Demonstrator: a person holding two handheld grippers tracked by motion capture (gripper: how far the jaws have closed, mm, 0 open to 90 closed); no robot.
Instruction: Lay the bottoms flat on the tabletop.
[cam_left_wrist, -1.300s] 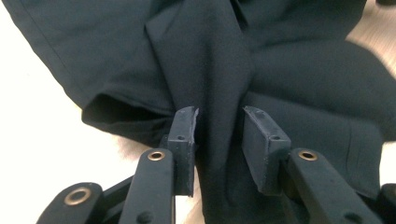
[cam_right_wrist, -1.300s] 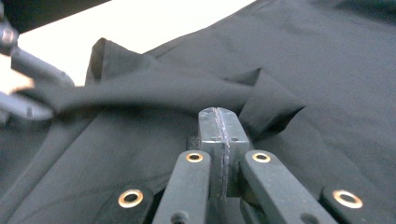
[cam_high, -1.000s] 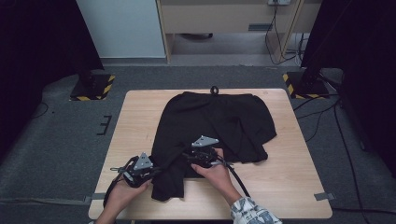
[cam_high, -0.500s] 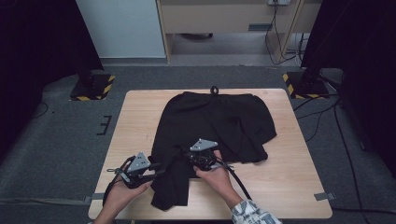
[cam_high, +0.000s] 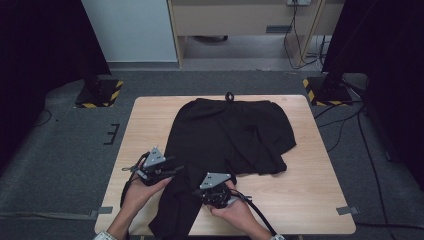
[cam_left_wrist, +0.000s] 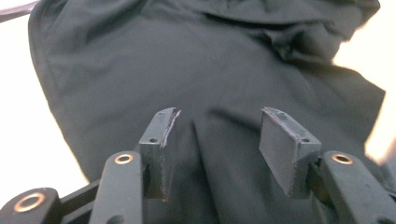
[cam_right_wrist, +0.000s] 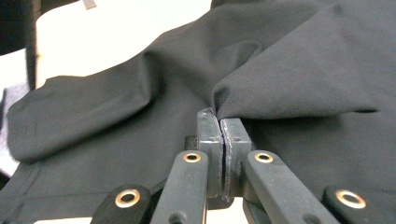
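A black garment (cam_high: 230, 135) lies spread over the wooden table (cam_high: 310, 200), with one narrow part running down to the near edge. My left gripper (cam_high: 177, 170) is at its left border. In the left gripper view the left gripper (cam_left_wrist: 217, 121) is open; its jaws have just been opening, and the garment (cam_left_wrist: 187, 60) lies under them unpinched. My right gripper (cam_high: 196, 192) is near the front edge. In the right gripper view the right gripper (cam_right_wrist: 219, 119) is shut on a raised fold of the garment (cam_right_wrist: 303, 70).
A small black ring (cam_high: 229, 96) sits at the table's far edge. Bare wood lies to the right of the garment. Grey tape (cam_high: 346, 210) marks the near corners. Striped stand bases (cam_high: 100, 95) and cables lie on the carpet around the table.
The left jaws went from shut on the cloth to open, and that hand moved slightly farther up the table. The right gripper closed on a fold and drew back toward the near edge.
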